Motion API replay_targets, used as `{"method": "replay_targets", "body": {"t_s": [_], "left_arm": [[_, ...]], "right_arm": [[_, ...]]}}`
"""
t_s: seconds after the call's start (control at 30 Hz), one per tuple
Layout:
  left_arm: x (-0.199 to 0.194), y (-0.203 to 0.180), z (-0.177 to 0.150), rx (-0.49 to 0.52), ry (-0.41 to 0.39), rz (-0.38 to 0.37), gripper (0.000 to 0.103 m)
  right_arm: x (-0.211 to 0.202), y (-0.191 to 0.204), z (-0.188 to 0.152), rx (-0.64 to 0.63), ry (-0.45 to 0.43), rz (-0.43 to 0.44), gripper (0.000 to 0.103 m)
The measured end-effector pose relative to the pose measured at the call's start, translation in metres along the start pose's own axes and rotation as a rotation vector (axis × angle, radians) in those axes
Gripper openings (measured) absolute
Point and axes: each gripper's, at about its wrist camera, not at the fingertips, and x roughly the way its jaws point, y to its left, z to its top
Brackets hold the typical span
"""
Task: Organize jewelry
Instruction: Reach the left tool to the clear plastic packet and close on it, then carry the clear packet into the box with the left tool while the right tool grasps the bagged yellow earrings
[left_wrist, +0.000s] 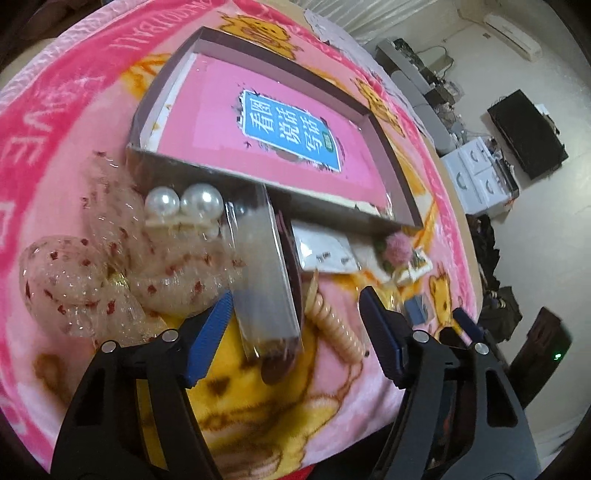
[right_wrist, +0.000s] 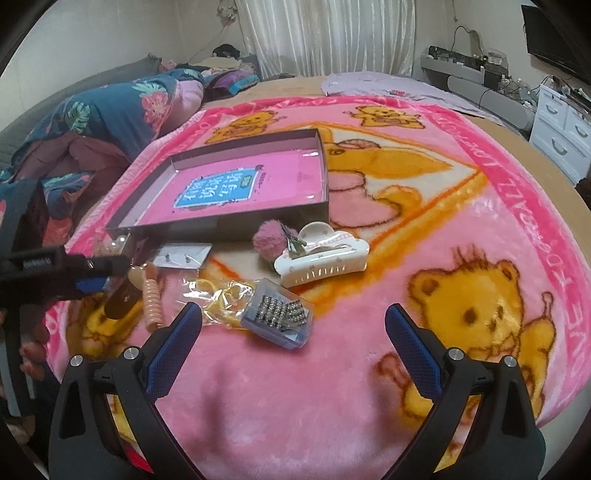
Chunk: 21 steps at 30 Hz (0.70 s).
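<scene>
My left gripper (left_wrist: 297, 295) hangs open over a pile of accessories on the pink bear blanket (left_wrist: 258, 402). Between its blue pads lie a clear packet with a brown clip (left_wrist: 266, 295) and a peach spiral hair tie (left_wrist: 334, 328); the left pad is right beside the packet's edge. A pearl clip (left_wrist: 184, 203) and a dotted mesh bow (left_wrist: 92, 280) lie left of them. Behind stands a grey box (left_wrist: 258, 173) holding a pink book. My right gripper (right_wrist: 293, 310) is open and empty, just short of a clear box of rhinestone pieces (right_wrist: 280, 317).
A white claw clip (right_wrist: 321, 262), pink pom-pom (right_wrist: 267, 240), earring card (right_wrist: 183, 254) and bagged yellow hair ties (right_wrist: 221, 295) lie in front of the box. Piled bedding (right_wrist: 92, 122) sits at the left. White drawers (right_wrist: 561, 133) stand past the bed's right edge.
</scene>
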Motion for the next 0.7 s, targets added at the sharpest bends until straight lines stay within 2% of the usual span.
{"method": "replay_targets", "body": {"t_s": [0.07, 0.13, 0.2, 0.23, 0.37, 0.53, 0.63, 0.67, 0.7], "left_arm": [[0.001, 0.004, 0.003, -0.010, 0.006, -0.012, 0.054], [0.003, 0.007, 0.005, -0.020, 0.010, -0.014, 0.041], [0.003, 0.012, 0.006, -0.036, 0.012, -0.026, 0.036], [0.003, 0.014, 0.006, -0.041, 0.012, -0.039, 0.030], [0.000, 0.019, 0.004, -0.043, 0.003, -0.052, 0.028], [-0.012, 0.017, 0.000, -0.012, -0.033, -0.026, 0.021], [-0.019, 0.013, -0.002, 0.006, -0.050, -0.026, 0.020], [-0.022, 0.011, -0.003, 0.015, -0.054, -0.026, 0.020], [-0.024, 0.008, -0.005, 0.023, -0.060, -0.025, 0.020]], "right_arm": [[0.008, 0.001, 0.000, -0.003, 0.016, 0.002, 0.099], [0.014, 0.002, 0.000, -0.007, 0.030, 0.004, 0.099], [0.020, 0.004, -0.001, -0.016, 0.042, 0.008, 0.099], [0.022, 0.006, -0.001, -0.022, 0.047, 0.007, 0.099], [0.030, 0.007, -0.002, -0.026, 0.064, 0.017, 0.097], [0.037, 0.001, -0.001, 0.036, 0.090, 0.066, 0.081], [0.036, -0.005, 0.000, 0.058, 0.084, 0.110, 0.063], [0.036, -0.005, 0.000, 0.060, 0.086, 0.127, 0.052], [0.035, -0.006, 0.000, 0.061, 0.092, 0.142, 0.049]]}}
